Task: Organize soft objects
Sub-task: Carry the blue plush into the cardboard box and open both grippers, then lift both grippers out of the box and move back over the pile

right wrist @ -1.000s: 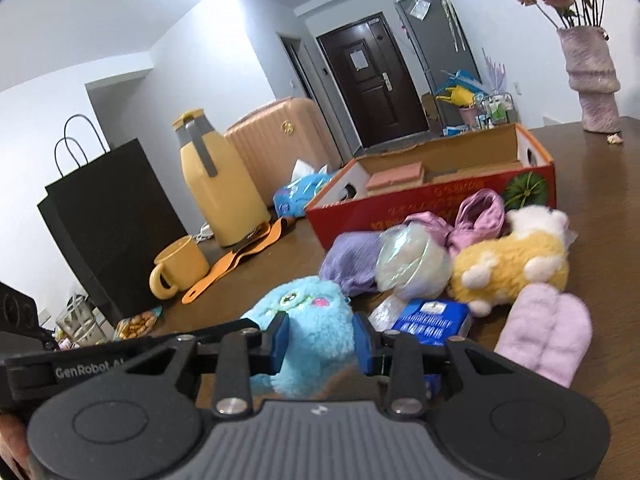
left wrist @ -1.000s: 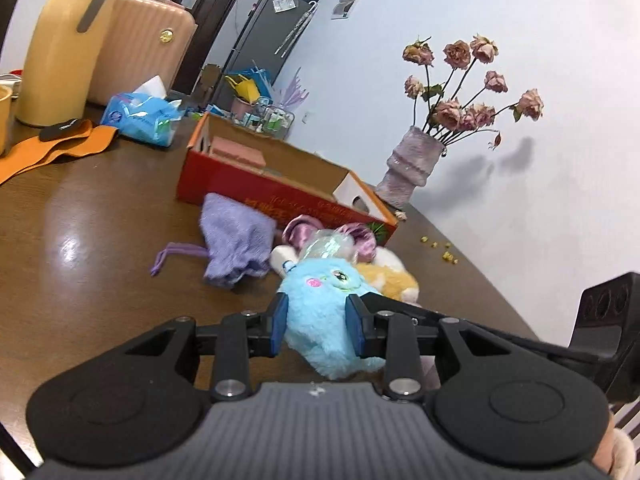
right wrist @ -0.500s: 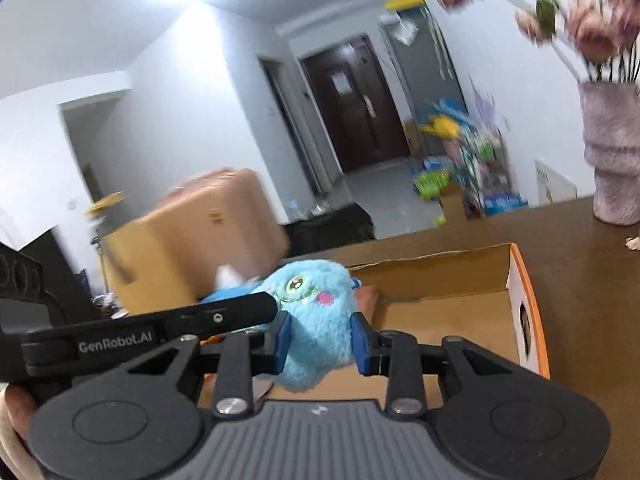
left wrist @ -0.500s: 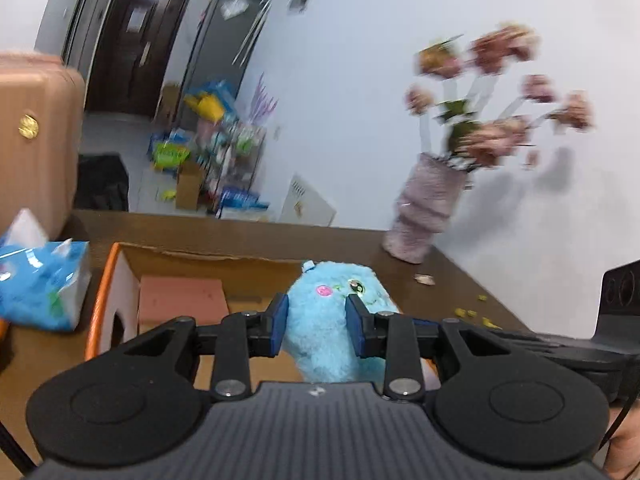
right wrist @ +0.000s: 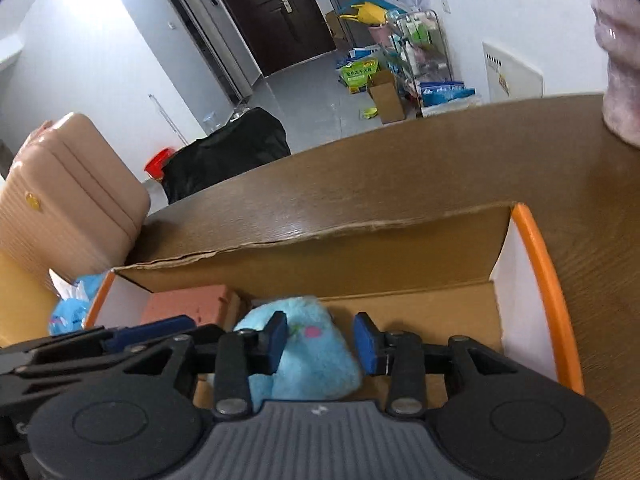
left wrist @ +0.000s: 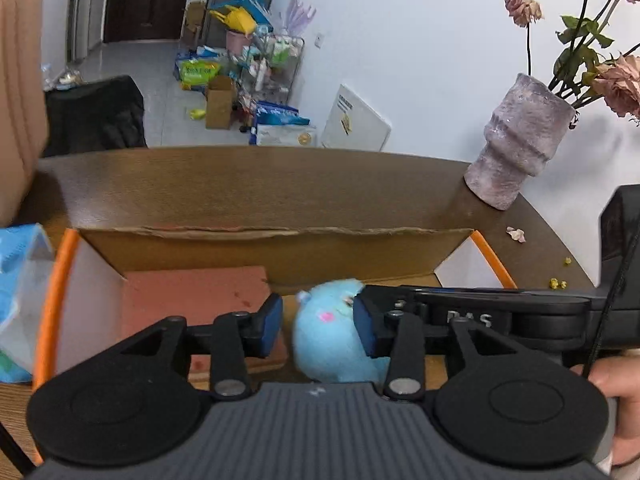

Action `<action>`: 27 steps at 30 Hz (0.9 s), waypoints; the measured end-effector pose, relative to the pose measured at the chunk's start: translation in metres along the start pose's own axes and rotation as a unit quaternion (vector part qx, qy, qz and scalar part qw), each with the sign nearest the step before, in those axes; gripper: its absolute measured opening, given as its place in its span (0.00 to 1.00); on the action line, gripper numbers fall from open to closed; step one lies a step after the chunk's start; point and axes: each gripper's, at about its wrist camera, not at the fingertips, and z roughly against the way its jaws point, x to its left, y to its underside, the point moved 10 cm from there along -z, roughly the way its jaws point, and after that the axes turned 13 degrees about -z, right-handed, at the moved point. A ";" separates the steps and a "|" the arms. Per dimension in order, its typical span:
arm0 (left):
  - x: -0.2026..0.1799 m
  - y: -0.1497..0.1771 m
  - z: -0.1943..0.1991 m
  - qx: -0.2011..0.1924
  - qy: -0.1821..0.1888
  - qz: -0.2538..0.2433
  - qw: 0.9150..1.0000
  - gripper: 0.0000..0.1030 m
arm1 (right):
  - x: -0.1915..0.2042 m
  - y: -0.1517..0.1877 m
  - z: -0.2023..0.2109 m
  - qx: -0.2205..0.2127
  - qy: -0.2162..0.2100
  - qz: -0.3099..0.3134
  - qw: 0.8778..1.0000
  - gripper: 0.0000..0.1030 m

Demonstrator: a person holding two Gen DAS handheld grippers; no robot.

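Since the earlier frame our left gripper (left wrist: 318,330) and right gripper (right wrist: 320,343) have spread open, leaving the fluffy blue plush toy (right wrist: 310,354) inside the orange-rimmed cardboard box (right wrist: 554,312), right of a pink block (left wrist: 196,300); a mauve vase (left wrist: 516,152) stands far right.

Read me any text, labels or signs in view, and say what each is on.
Black bar beside the blue plush toy: raised letters, roughly "DAS", too blurred to confirm.
Green bag on the floor: print too small to read.
White panel against the wall: yellow label, unreadable.
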 end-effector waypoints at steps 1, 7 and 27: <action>0.003 -0.001 0.006 -0.002 -0.007 0.000 1.000 0.40 | 0.003 0.000 0.006 -0.007 0.002 0.009 1.000 0.37; 0.007 -0.012 0.077 -0.034 -0.052 -0.027 0.998 0.51 | 0.011 -0.009 0.077 -0.052 0.011 0.046 0.998 0.37; -0.041 0.013 0.354 -0.214 -0.180 -0.108 0.954 1.00 | 0.028 0.048 0.355 -0.263 0.033 0.140 0.954 0.98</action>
